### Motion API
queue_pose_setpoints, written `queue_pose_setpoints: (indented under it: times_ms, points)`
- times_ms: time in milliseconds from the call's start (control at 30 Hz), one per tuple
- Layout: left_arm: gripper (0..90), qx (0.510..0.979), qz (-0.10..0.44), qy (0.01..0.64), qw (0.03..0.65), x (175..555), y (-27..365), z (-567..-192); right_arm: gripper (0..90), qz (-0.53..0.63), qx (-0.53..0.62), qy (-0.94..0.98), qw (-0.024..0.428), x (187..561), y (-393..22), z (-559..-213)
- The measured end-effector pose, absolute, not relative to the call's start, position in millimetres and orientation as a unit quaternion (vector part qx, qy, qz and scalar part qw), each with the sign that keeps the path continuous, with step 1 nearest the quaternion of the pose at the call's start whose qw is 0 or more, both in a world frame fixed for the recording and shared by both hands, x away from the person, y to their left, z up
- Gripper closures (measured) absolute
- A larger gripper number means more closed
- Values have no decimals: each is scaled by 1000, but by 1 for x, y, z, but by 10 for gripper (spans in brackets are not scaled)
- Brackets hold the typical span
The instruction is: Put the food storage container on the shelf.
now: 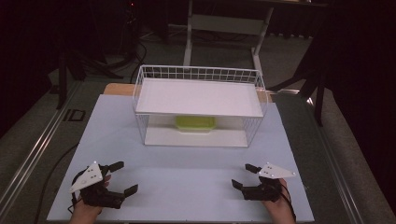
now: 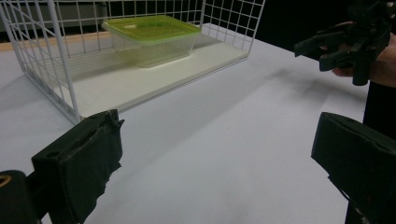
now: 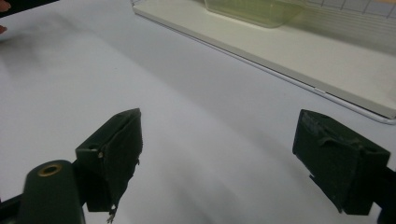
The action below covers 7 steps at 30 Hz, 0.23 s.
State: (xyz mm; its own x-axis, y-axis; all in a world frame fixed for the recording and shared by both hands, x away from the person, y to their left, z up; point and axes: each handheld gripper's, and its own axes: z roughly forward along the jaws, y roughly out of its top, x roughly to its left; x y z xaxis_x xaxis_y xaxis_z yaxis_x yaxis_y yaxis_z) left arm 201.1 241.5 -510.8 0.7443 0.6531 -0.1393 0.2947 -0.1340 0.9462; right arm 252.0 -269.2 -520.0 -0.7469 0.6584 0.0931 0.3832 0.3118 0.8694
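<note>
A clear plastic box with a green lid [image 1: 195, 123] [image 2: 152, 38] sits on the lower shelf of a white wire rack [image 1: 198, 106], under its upper shelf. In the right gripper view, the box's [image 3: 254, 9] lower part shows at the top edge. My left gripper [image 1: 125, 177] [image 2: 215, 158] rests open near the table's front left, jaws wide apart and empty. My right gripper [image 1: 242, 176] [image 3: 217, 158] is open at the front right, nothing between its jaws. It appears far off in the left gripper view as the right gripper [image 2: 327, 46].
The rack stands at the back middle of a pale table top [image 1: 187, 172]; its front side is open toward me. Table legs [image 1: 188, 42] and dark stands rise on the floor behind. The table's edges lie close beside each hand.
</note>
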Motion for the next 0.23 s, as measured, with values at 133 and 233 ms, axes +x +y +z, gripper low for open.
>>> queue_pose_setpoints:
  times_ms: [133, 233]
  points:
    - [27, 733, 153, 320, 580, 201, 242, -510, 161, 493, 327, 794, 137, 254, -271, -520]
    - [28, 733, 148, 320, 582, 202, 241, -511, 161, 504, 324, 789, 134, 254, -271, -517]
